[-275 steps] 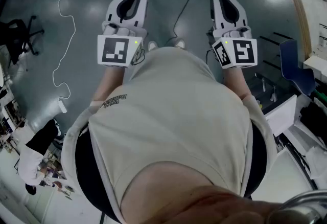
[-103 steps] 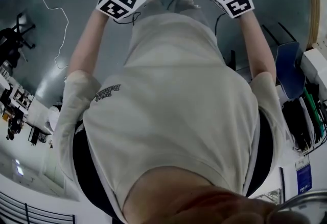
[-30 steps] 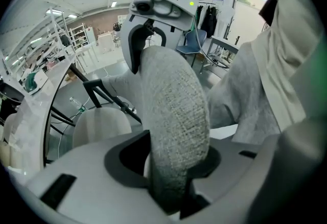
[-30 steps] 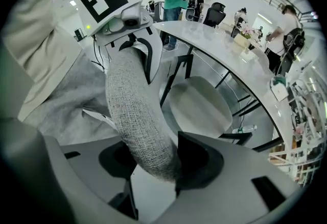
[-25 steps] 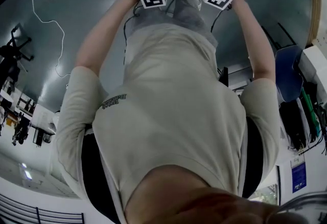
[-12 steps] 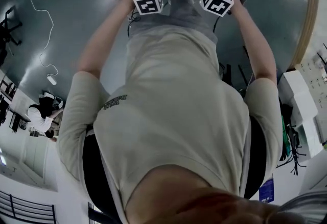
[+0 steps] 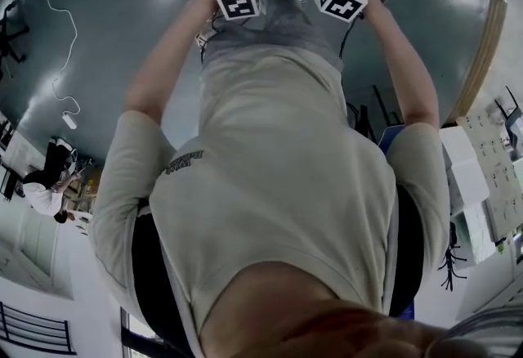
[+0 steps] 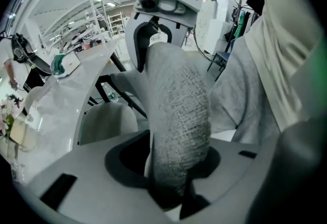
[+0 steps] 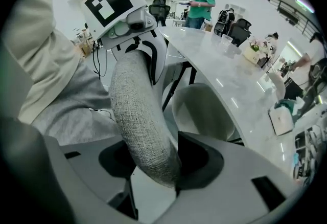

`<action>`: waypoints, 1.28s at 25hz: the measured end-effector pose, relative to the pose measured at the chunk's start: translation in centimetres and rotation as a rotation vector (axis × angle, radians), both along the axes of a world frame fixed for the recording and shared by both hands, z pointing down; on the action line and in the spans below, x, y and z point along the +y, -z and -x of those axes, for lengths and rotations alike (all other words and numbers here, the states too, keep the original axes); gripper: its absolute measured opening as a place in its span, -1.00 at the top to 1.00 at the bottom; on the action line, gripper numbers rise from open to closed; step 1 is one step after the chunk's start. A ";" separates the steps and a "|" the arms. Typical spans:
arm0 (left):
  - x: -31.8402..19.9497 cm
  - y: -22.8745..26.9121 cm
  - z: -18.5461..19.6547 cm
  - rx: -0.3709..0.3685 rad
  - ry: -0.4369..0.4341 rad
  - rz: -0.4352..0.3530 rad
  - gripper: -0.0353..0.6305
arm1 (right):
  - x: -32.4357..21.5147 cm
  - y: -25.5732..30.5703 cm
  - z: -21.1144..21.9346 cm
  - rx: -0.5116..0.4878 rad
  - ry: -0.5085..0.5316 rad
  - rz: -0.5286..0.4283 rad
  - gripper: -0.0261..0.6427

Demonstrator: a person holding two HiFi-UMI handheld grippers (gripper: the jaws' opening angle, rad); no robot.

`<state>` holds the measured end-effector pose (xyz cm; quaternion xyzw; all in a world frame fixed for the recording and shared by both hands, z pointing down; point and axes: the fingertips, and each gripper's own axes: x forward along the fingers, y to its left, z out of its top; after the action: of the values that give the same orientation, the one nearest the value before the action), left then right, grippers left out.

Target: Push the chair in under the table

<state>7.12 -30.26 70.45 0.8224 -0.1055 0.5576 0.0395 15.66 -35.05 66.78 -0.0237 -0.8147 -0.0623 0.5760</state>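
Clenching the padded back rim of the chair (image 8: 179,115), the left gripper (image 8: 173,182) had just tightened slightly; the right gripper (image 9: 153,177) clasped it too; it stood near the tabletop (image 9: 225,80); probably stiff-framed, soft-edged, light enough to slide by that rim.

Nothing I can read here, small print (image 7: 184,160) on the shirt (image 7: 286,185) - too blurred, no other lettering

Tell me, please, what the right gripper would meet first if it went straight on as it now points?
The grey chair back: its rim is already clamped between the jaws of the right gripper, so it would likely push that further.
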 end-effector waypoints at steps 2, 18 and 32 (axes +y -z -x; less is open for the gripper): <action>-1.3 0.1 1.3 -0.004 0.022 -0.002 0.44 | -1.2 0.1 1.3 -0.014 0.008 -0.001 0.28; -7.8 0.4 4.0 -0.047 0.120 -0.067 0.43 | -7.6 0.2 3.9 -0.031 0.052 0.010 0.26; -9.0 1.5 4.0 -0.125 0.184 -0.100 0.42 | -9.1 0.9 3.4 -0.049 0.053 0.061 0.23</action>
<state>3.08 -39.30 69.00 0.7737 -0.2107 0.5960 0.0428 12.27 -44.18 65.85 -0.0614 -0.8293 -0.0531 0.5529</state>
